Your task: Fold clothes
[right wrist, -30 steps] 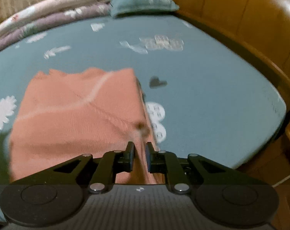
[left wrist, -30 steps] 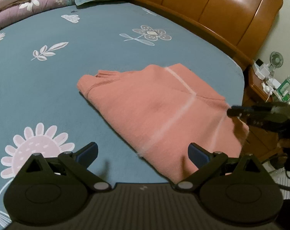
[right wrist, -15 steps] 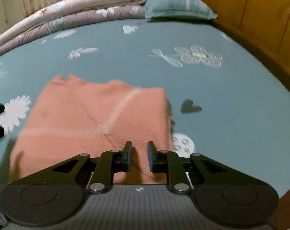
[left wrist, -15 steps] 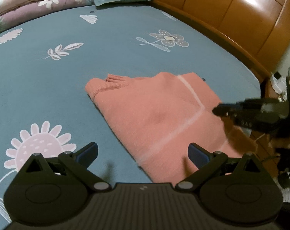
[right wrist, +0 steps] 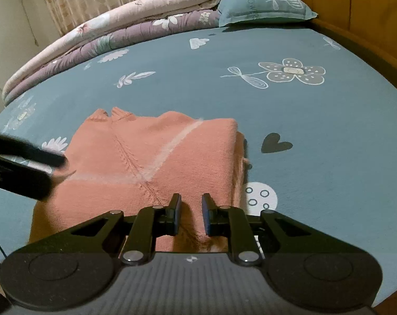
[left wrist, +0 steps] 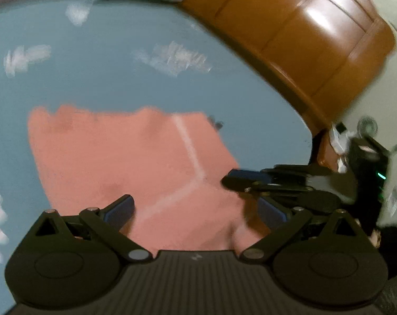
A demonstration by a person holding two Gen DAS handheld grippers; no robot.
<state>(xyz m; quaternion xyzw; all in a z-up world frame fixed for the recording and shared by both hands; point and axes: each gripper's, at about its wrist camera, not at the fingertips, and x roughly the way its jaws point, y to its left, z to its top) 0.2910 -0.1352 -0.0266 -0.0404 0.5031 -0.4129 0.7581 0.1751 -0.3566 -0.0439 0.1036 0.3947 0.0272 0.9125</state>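
a salmon-pink sweater (right wrist: 156, 162) lies folded into a rough rectangle on the blue flowered bedsheet (right wrist: 316, 136), near the bed's close edge, a pale stripe bent across its top layer and its ribbed hem at the far left corner. the right gripper (right wrist: 190, 216) hangs low over the near edge of the sweater, jaws parted only a narrow way and just lately easing apart; pink knit shows through the gap, but the pads do not press on it. the left gripper (left wrist: 195, 211) is over the sweater's near left part, jaws spread wide with nothing caught between them; its own view is smeared with blur. from the right wrist view it shows as a dark shape (right wrist: 22, 168) reaching in over the sweater's left edge. rolled quilts (right wrist: 114, 34) and a teal pillow (right wrist: 261, 2) sit along the far side of the bed, with the wooden headboard (left wrist: 303, 34) curving off to the right.
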